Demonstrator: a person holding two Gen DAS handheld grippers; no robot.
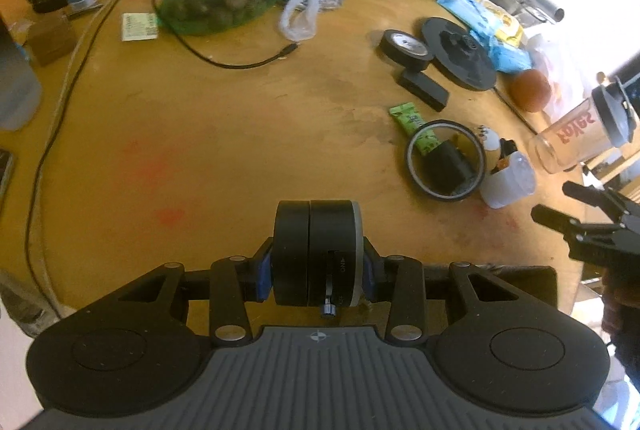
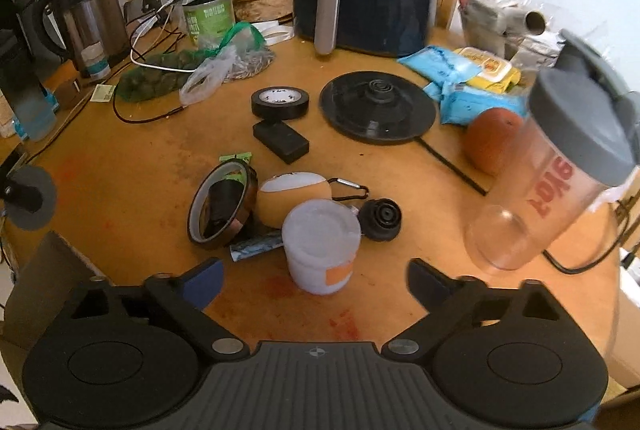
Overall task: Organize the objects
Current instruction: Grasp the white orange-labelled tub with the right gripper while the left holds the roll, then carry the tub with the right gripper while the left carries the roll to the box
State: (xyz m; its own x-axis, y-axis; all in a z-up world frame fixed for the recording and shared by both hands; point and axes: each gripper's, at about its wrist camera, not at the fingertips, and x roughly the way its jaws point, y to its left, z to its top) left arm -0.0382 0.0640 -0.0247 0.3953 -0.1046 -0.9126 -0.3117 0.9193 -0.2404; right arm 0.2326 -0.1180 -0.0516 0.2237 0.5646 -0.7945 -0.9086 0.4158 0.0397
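the left claw [image 1: 319,266] is clenched on a black round device [image 1: 318,254] with an on/off slider, held above the wooden bench [image 1: 180,134]. the right claw [image 2: 314,280] is released, nothing between its pads, hovering just before a white lidded jar [image 2: 320,246]. beside the jar lie a brown tape ring [image 2: 222,208], an orange pouch [image 2: 294,196] with a carabiner and a black cap [image 2: 380,220]. a clear shaker bottle [image 2: 560,166] stands tilted at the right.
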